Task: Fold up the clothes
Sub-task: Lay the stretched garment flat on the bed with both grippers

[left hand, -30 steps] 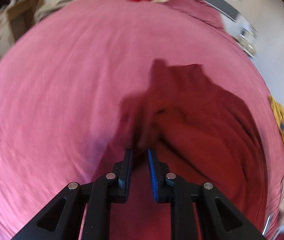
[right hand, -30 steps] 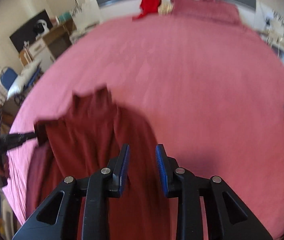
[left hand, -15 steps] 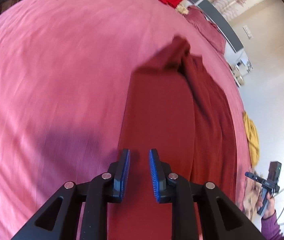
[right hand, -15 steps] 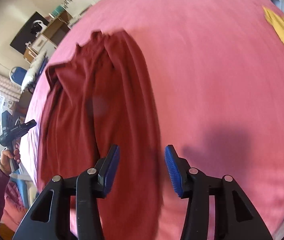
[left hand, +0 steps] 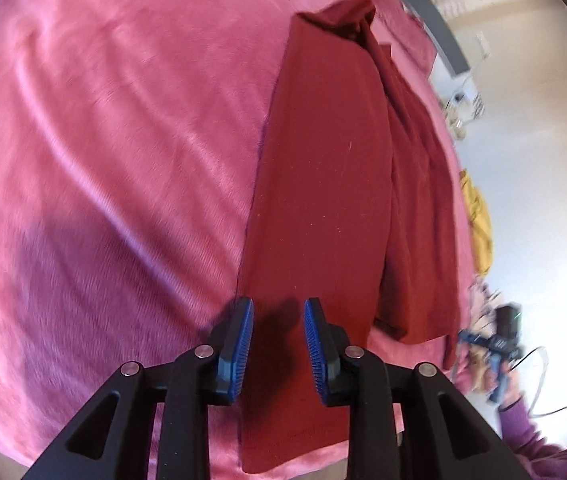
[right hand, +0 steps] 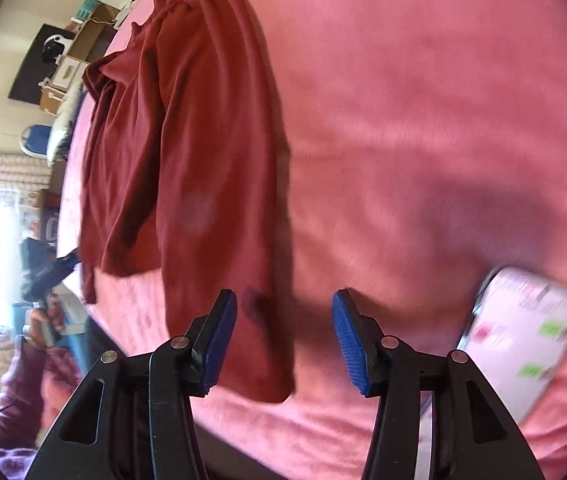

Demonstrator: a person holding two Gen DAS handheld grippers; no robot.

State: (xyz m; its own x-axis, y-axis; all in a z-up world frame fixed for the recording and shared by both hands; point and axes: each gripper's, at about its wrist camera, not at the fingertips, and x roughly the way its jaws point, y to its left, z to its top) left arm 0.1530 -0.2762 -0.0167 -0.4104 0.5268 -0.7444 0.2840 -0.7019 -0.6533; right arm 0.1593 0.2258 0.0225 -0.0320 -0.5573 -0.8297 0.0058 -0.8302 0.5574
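In the left wrist view, pink bed cover [left hand: 103,168] fills the whole left side of the picture. In the middle lies the dark red garment [left hand: 323,184], a long strip that runs from the top of the frame down to the bottom edge. Its left part looks flat and smooth — its right part is bunchy, with a loose flap hanging low on the right. Our left gripper [left hand: 277,344] is at the bottom middle, just over the near end of the garment. Its jaws are fairly narrow and are opening, and nothing is pinched between them. At the far right we see a yellow cloth [left hand: 479,224], and lower down a hand with the other gripper, all blurry.

In the right wrist view, a hand and sleeve sit at the lower left. The dark red garment [right hand: 203,152] fills the left and middle of the picture. Our right gripper [right hand: 285,340] is at the bottom, its jaws wide with nothing in them, and the garment's near right corner lies under the gap. A phone [right hand: 523,332] lies at the lower right on the pink cover.

What could go wrong? We think the bunchy side could get folded in as it is, so the fold turns lumpy. We might also pinch the pink cover along with the garment, because both are soft and lie flat together. The phone is close, so a sweep could bump it.
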